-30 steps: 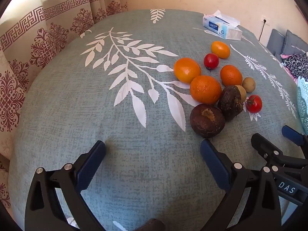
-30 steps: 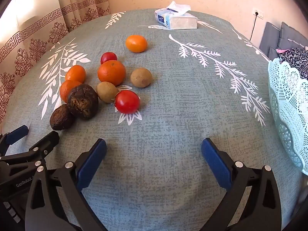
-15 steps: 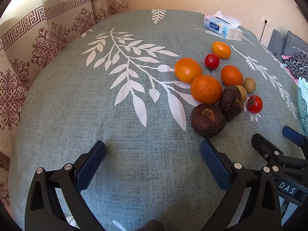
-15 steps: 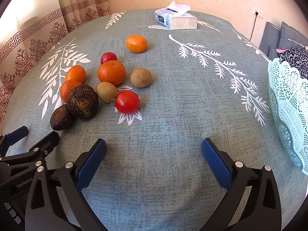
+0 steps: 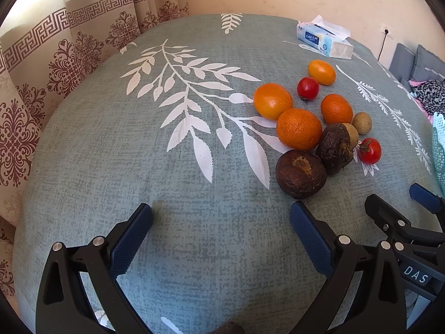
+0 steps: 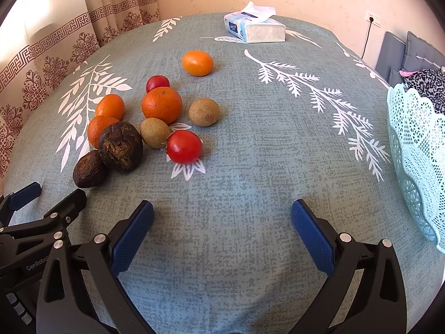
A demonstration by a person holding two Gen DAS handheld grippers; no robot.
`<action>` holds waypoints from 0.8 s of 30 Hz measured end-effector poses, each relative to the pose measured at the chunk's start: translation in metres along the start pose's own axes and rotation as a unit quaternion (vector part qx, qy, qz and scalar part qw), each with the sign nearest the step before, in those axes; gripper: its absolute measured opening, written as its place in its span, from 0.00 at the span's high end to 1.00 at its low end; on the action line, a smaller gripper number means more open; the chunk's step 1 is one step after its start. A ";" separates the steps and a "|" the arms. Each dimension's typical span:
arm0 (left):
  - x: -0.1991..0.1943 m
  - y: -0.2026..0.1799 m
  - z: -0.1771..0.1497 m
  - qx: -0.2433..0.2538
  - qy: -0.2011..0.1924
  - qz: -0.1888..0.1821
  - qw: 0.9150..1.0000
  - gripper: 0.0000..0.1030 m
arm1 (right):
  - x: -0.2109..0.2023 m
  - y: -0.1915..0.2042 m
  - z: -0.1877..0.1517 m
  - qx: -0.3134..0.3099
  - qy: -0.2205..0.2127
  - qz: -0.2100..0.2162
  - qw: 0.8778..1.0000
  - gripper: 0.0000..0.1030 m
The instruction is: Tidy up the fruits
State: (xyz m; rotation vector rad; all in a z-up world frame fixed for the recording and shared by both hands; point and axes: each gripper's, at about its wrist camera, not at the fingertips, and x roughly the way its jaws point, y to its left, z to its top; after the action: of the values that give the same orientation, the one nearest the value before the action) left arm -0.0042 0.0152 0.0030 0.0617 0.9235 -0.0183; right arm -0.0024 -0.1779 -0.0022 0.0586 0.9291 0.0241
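A cluster of fruit lies on the grey-green tablecloth: several oranges (image 5: 299, 128) (image 6: 161, 104), two red tomatoes (image 6: 184, 146) (image 5: 369, 150), two tan kiwis (image 6: 204, 111), and two dark wrinkled fruits (image 5: 300, 173) (image 6: 120, 146). My left gripper (image 5: 221, 217) is open and empty, just left of and short of the nearest dark fruit. My right gripper (image 6: 222, 214) is open and empty, in front of the tomato. A light-blue lace basket (image 6: 417, 150) stands at the right edge.
A tissue box (image 6: 254, 27) sits at the far side of the table. Patterned curtains (image 5: 41, 64) hang on the left. Grey cushions and a leopard-print cloth (image 6: 425, 80) lie beyond the basket. Each gripper shows at the other view's lower edge.
The left wrist view has shifted very slightly, so the fruit sits a touch lower right. Both grippers stay open and empty.
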 end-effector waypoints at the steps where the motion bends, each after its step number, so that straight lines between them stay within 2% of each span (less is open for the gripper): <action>1: 0.000 0.002 -0.001 0.001 0.000 0.001 1.000 0.05 | 0.000 0.000 0.000 -0.002 0.000 0.003 1.000 0.02; 7: -0.001 0.002 -0.001 0.001 0.000 0.002 1.000 0.05 | -0.005 -0.004 -0.003 -0.020 0.003 0.027 0.999 0.02; 24: 0.001 -0.003 0.000 -0.001 -0.003 -0.006 1.000 0.05 | -0.001 -0.003 -0.001 -0.038 0.008 0.033 0.999 0.02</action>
State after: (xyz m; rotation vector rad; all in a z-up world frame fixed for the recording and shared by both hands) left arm -0.0036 0.0123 0.0025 0.0546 0.9180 -0.0280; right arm -0.0042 -0.1810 -0.0024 0.0191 0.9418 0.1218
